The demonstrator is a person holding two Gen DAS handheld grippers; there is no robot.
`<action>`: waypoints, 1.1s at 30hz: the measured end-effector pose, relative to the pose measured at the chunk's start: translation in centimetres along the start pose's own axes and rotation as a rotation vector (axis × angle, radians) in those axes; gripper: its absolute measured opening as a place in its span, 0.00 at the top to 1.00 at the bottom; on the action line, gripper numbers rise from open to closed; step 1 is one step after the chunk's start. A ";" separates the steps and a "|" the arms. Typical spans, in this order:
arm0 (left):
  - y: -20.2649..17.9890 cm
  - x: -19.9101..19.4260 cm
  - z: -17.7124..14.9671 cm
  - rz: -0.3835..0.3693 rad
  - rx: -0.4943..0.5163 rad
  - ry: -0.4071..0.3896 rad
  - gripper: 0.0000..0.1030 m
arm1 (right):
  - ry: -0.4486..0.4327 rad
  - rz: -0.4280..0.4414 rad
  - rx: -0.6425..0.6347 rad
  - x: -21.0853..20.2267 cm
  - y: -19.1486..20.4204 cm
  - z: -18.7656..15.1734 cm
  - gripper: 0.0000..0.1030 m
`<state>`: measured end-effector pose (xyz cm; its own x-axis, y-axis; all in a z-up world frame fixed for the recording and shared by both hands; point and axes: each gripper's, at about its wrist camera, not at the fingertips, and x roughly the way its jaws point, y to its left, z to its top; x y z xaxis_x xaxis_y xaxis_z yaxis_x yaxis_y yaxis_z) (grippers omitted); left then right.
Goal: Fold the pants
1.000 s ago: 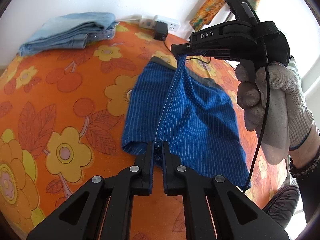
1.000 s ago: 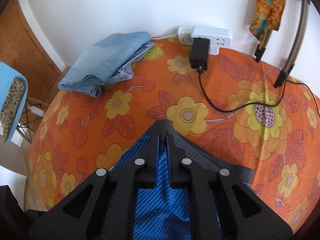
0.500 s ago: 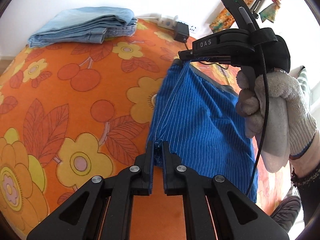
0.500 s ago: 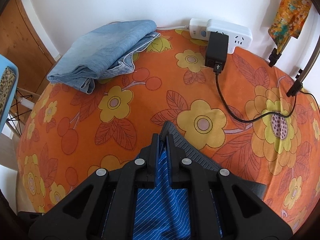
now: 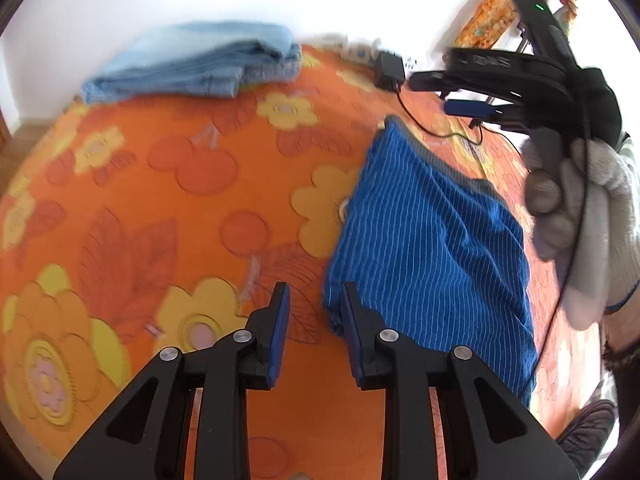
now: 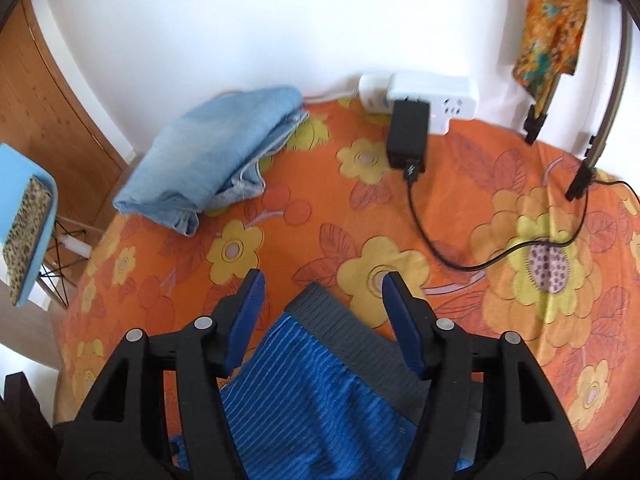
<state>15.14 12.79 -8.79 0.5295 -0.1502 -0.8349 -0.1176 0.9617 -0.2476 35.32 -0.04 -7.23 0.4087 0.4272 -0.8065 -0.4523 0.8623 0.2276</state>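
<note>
**Both tongs released, pants down**

Blue pinstriped pants (image 5: 432,240), grey ribbed waistband (image 6: 352,336), lie folded flat on the orange floral bench (image 5: 160,200). Left tongs (image 5: 314,300) and right tongs (image 6: 322,292) now gape wide, empty; 0.5 s ago both pinched the fabric. Folded denim (image 6: 212,156) sits near the wall, well apart.
</note>
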 end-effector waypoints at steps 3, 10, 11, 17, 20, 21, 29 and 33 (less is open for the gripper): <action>-0.9 -1.2 0.1 -0.007 0.039 -0.036 0.76 | -0.030 -0.007 0.006 -2.7 -1.5 -0.2 0.38; -5.9 -3.6 -1.1 -0.125 0.196 -0.073 0.76 | -0.048 0.021 0.103 -8.4 -6.9 -3.1 0.38; -6.6 -3.6 -1.4 -0.140 0.214 -0.069 0.76 | -0.046 0.017 0.120 -9.0 -7.7 -3.8 0.38; -11.1 -3.6 -4.1 -0.251 0.334 -0.006 0.76 | -0.012 0.040 0.232 -10.1 -12.2 -8.8 0.38; -12.9 -2.9 -5.8 -0.295 0.371 0.052 0.76 | 0.020 0.060 0.295 -9.0 -14.2 -10.3 0.39; -13.4 -2.7 -6.3 -0.299 0.391 0.064 0.76 | 0.025 0.078 0.314 -8.6 -14.6 -10.7 0.39; -14.7 -2.3 -7.8 -0.304 0.454 0.093 0.76 | 0.092 0.181 0.430 -5.1 -15.9 -11.7 0.56; -15.4 -2.4 -8.3 -0.290 0.495 0.079 0.69 | 0.100 0.207 0.463 -4.0 -16.1 -11.7 0.63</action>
<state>8.75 -3.57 -7.04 0.4151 -0.4220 -0.8060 0.4401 0.8685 -0.2281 31.69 -18.76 -14.03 0.2594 0.5931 -0.7622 -0.1078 0.8021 0.5874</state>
